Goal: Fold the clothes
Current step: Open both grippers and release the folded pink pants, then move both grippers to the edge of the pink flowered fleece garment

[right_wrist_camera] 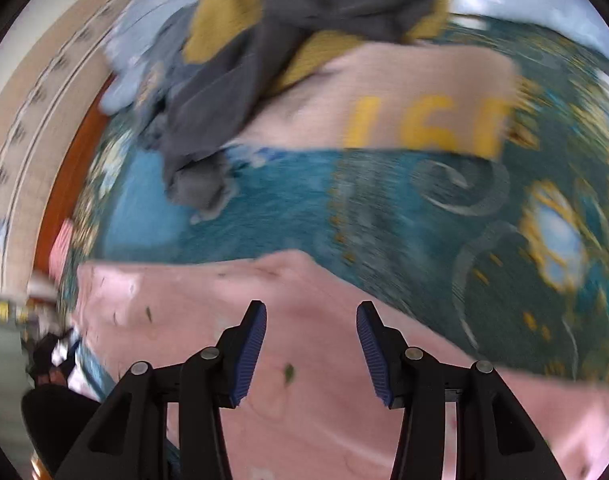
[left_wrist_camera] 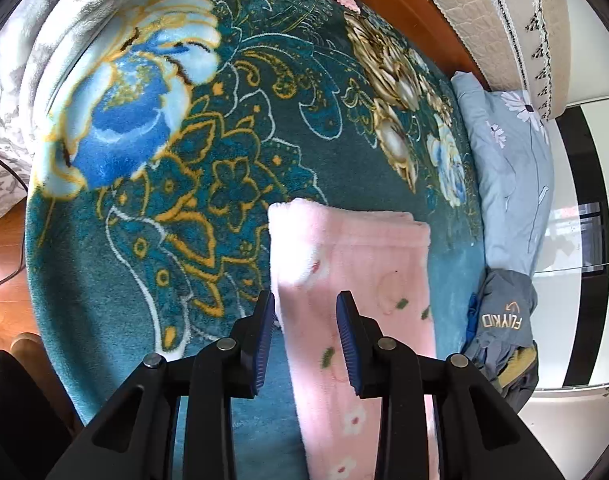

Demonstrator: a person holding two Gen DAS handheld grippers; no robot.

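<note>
Pink fleece garment (left_wrist_camera: 344,280) lies as a long strip on the teal blanket (left_wrist_camera: 184,240), long axis running straight ahead from the left gripper (left_wrist_camera: 304,336), both it and the right gripper (right_wrist_camera: 311,354) spread wide, holding nothing, directly over it.

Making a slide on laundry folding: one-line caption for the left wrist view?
Open left gripper poised over a folded pink fleece garment on a teal floral blanket.
</note>
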